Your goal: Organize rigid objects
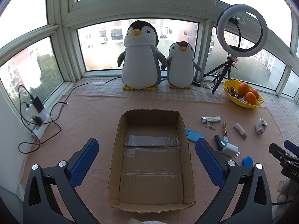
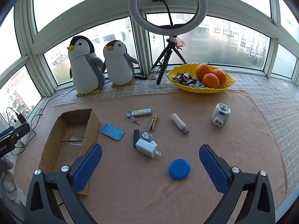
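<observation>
Left wrist view: cardboard box empty, nothing sorted yet. Left gripper jaws wide, holds nothing, hovers over box. Right gripper also wide, empty. Blue round lid, white charger, key, clothespin, small bottle all lie on cloth beside box. All items left to move.
</observation>
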